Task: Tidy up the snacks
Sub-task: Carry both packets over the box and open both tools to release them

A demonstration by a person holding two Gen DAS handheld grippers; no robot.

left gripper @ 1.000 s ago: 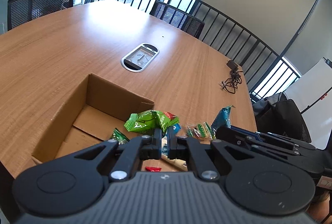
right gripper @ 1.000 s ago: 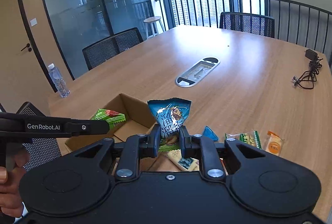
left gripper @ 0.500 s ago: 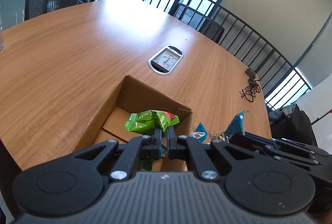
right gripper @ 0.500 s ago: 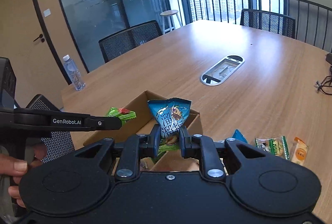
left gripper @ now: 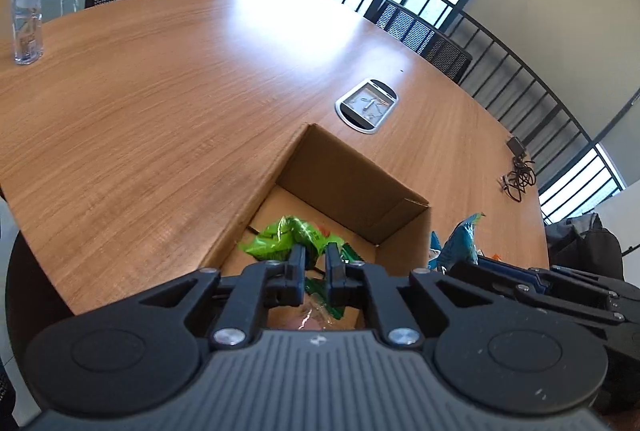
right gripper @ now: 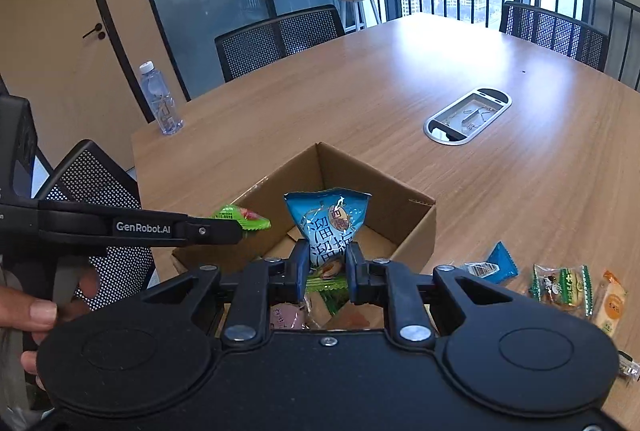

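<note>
Cardboard box (right gripper: 416, 227), open-topped, sits on the wooden conference table (right gripper: 520, 171) at about 6 o'clock in both wrist views. Several snack packets already lie on its floor, partly hidden by the gripper bodies.

Left gripper (left gripper: 314, 265): jaws are opening, the gap between the fingers is small. The green snack packet (left gripper: 286, 239) lies at the fingertips over the box interior; whether the pads still press it I cannot tell. From the right wrist view the same packet (right gripper: 240, 217) shows at the tip of the left gripper, at 9 o'clock, above the box's left wall.

Right gripper (right gripper: 328, 267): clenched on the lower end of a blue snack bag (right gripper: 328, 219), which stands upright between the fingers, over the box opening.

On the table at 3 to 4 o'clock of the box in the right wrist view: a small blue packet (right gripper: 496, 265), a green-edged biscuit packet (right gripper: 560, 287), an orange packet (right gripper: 612, 305), lying side by side.

A water bottle (right gripper: 160, 99) stands near the table's far left edge. Metal cable hatch (right gripper: 468, 115) set in the tabletop beyond the box. A person's hand (right gripper: 36, 311) grips the left gripper's handle at 8 o'clock.
</note>
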